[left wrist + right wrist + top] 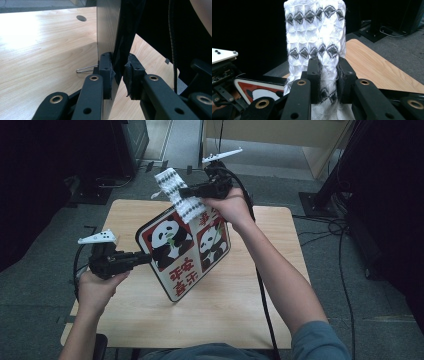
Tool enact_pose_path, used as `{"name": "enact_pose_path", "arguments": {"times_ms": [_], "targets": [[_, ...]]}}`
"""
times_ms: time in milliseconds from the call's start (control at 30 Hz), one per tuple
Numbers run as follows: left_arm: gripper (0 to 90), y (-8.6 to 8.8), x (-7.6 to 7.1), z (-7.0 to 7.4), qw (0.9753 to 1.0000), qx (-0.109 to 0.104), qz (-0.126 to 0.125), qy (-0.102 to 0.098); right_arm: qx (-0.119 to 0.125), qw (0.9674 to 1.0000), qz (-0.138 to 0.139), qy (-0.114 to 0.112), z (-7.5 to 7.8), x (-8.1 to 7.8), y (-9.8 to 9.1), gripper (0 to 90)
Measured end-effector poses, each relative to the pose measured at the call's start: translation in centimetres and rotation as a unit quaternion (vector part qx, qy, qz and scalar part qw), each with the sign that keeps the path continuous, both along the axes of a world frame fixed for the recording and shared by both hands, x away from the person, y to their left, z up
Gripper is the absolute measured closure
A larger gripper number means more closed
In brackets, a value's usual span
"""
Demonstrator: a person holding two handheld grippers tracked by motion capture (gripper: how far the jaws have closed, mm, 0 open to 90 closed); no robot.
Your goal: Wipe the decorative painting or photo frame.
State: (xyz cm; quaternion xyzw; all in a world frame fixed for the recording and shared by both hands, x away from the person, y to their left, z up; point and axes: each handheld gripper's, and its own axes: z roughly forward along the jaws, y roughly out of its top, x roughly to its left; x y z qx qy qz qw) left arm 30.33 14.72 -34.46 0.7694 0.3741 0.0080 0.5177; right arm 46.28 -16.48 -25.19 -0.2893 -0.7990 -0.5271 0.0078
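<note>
The left gripper (145, 258) is clamping the left edge of the panda board (185, 250), holding it tilted above the table (225, 305). The right gripper (184, 193) is pinching a white patterned cloth (176, 195) tightly, holding it against the board's top edge.

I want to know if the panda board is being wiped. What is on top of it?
The patterned cloth, pinched in the right gripper, lies over the panda board's upper edge. The part beneath the cloth is hidden.
</note>
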Motion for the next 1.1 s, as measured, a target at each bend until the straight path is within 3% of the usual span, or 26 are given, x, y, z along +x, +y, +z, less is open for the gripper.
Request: {"name": "enact_pose_path", "arguments": {"times_ms": [1100], "targets": [[78.2, 0.1, 0.0, 0.0, 1.0, -0.004, -0.003, 0.001, -0.003, 0.9989, -0.046, -0.004, 0.0, 2.3, -3.1, 76.4]]}}
